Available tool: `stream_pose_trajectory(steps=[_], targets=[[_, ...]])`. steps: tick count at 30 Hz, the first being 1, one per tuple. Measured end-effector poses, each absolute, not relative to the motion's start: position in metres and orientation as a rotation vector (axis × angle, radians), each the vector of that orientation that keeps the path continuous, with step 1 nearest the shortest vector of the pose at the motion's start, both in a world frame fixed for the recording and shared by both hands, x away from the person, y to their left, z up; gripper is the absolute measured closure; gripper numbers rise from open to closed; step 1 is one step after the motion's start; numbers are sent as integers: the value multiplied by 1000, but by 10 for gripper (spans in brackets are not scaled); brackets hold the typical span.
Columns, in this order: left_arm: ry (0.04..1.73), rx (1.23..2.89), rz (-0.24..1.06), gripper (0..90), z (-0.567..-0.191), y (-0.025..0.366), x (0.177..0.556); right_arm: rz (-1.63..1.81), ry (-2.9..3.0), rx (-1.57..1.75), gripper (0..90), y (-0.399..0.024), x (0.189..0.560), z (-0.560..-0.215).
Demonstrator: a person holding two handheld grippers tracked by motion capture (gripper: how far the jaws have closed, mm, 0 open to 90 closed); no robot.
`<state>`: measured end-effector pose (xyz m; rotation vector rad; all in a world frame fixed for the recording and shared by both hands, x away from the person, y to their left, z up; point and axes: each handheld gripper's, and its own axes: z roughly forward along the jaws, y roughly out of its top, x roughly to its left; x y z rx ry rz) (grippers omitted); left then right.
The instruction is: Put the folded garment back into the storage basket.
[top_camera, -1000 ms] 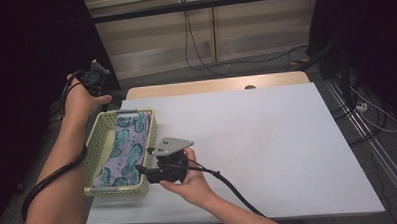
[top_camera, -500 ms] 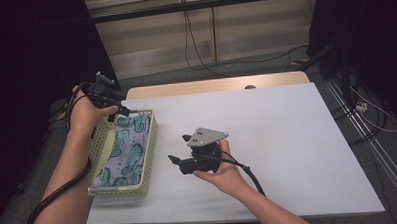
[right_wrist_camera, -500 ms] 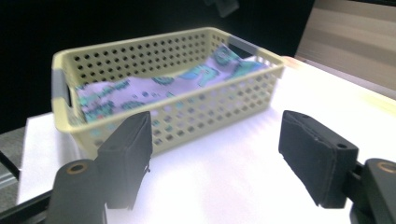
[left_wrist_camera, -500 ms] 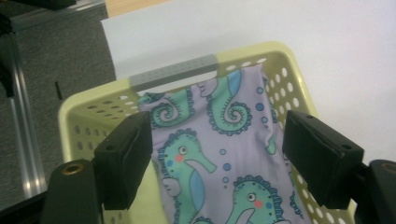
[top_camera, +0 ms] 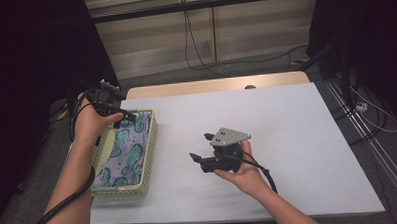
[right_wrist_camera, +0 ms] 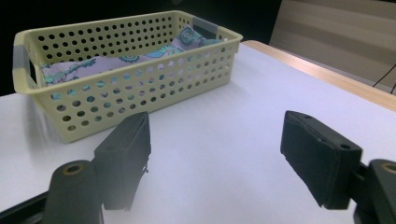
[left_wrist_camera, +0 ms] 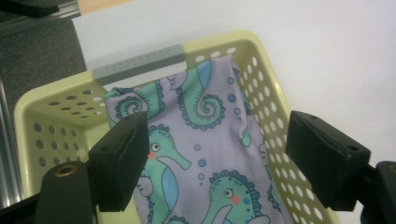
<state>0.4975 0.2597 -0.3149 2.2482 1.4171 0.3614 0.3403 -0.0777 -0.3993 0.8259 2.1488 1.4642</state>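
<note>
A pale yellow perforated basket (top_camera: 150, 143) sits at the table's left with a folded lilac seahorse-print cloth (top_camera: 125, 149) lying inside it. My left gripper (top_camera: 124, 118) hovers over the basket's far end. In the left gripper view the left gripper (left_wrist_camera: 223, 163) is open above the cloth (left_wrist_camera: 205, 140) and touches nothing; its jaws have just been opening. My right gripper (top_camera: 200, 147) is over bare table right of the basket, pointing toward it. The right gripper (right_wrist_camera: 217, 163) is open and empty, its jaws also just opened, facing the basket (right_wrist_camera: 140, 79).
The white table (top_camera: 297, 138) stretches bare to the right of the right hand. A wooden strip (top_camera: 210, 85) borders its far edge. Grey handle inserts (left_wrist_camera: 140, 63) sit in the basket's short ends. Cables trail from both grippers, and more lie on the floor behind.
My right gripper has pulled away from the basket's right rim toward the table's middle. The left hand has come down closer to the basket's far end. Both pairs of jaws stand wider.
</note>
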Motion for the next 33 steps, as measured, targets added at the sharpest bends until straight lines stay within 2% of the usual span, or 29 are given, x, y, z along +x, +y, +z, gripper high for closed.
stream_pose_trajectory(steps=[23, 33], targets=[[1294, 2228, 314, 193, -328, 234, 468, 1405, 2105, 946, 239, -155, 328, -415], [1235, 2189, 294, 185, -337, 226, 453, 1387, 2096, 975, 232, -175, 322, -418]])
